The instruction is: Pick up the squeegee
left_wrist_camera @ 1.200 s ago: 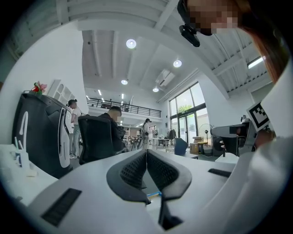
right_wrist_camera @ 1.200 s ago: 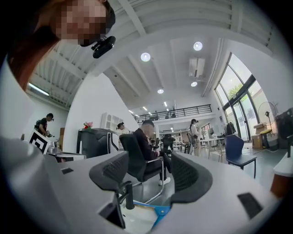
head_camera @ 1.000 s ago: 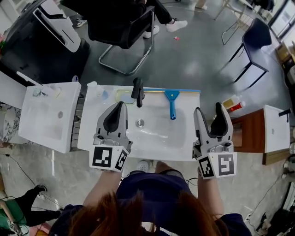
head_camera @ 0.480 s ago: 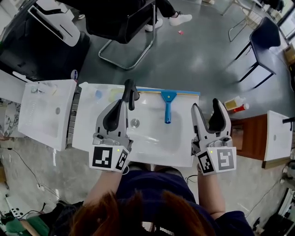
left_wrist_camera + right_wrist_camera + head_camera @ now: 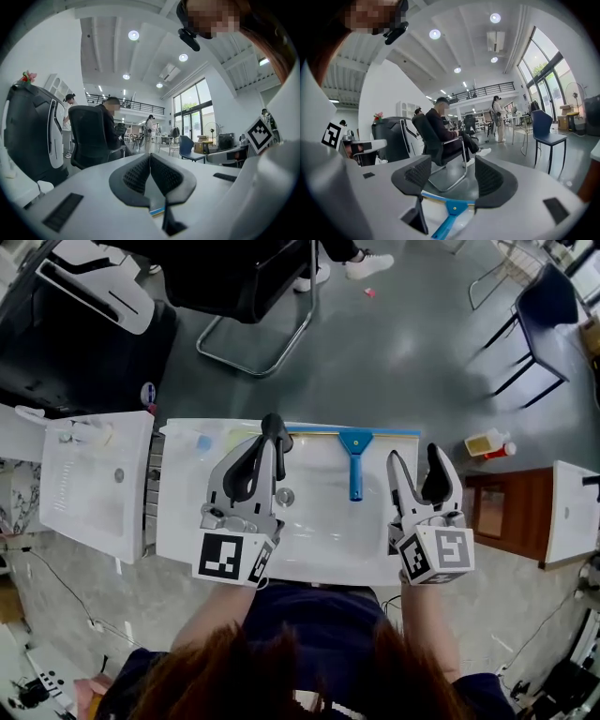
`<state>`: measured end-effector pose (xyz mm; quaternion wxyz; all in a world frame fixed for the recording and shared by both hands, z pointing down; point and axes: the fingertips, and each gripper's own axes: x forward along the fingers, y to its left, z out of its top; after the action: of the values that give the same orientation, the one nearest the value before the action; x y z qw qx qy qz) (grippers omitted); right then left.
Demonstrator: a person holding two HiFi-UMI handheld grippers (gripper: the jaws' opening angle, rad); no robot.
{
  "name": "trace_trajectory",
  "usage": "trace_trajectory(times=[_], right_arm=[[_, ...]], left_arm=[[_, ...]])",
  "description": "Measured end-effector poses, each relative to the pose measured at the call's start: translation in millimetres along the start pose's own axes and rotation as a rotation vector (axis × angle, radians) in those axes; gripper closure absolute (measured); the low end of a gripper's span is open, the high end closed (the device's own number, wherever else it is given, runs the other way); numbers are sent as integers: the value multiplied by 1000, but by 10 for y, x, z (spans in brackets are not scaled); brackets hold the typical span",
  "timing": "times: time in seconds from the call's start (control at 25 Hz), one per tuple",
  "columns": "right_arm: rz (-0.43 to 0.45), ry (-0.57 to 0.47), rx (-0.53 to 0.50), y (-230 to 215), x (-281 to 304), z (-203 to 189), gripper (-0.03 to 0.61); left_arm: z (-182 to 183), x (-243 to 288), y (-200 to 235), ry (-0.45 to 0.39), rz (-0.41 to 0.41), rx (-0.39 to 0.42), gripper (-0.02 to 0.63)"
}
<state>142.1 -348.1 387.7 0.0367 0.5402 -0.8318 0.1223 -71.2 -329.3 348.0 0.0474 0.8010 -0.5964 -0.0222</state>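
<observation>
Hiding part of the black faucet (image 5: 276,430) in the head view, the left gripper (image 5: 268,452) has its jaws pressed together on nothing. The right gripper (image 5: 413,457) hangs over the white sink's (image 5: 183,517) right side, jaws spread and empty. The blue squeegee (image 5: 354,465) lies untouched in the sink, blade along the back rim, handle pointing into the basin. Small items at the back left are too blurred to name.

The left claw (image 5: 255,454), at lower centre-left, has its jaws together. The right claw (image 5: 412,463), at lower right, has its jaws apart.
</observation>
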Motion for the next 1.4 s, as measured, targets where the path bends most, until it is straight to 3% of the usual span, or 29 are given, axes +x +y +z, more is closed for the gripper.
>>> trace_trajectory(times=[0.32,0.52,0.76,1.0,1.12,1.4], right_arm=[[-41,286,-7,-6,658,-1149,275],[-59,468,94,-29,941,-1936,288],[-97,615,53,63,987,-2459,288],[-182,599,-23,6,989,-2549,350],[-205,577,17,-17,968,-2549,414],[-205,541,86,-64,857,-2452,419]], left_arm=[[-186,243,260,48,-33,-11,592],[-338,321,420,90,-54,4,592],[-454,310,552,114,-37,-11,592],[-522,238,599,131,-23,-19,592],[-519,209,599,130,-17,-18,592],[-426,86,570,112,-5,-5,592]])
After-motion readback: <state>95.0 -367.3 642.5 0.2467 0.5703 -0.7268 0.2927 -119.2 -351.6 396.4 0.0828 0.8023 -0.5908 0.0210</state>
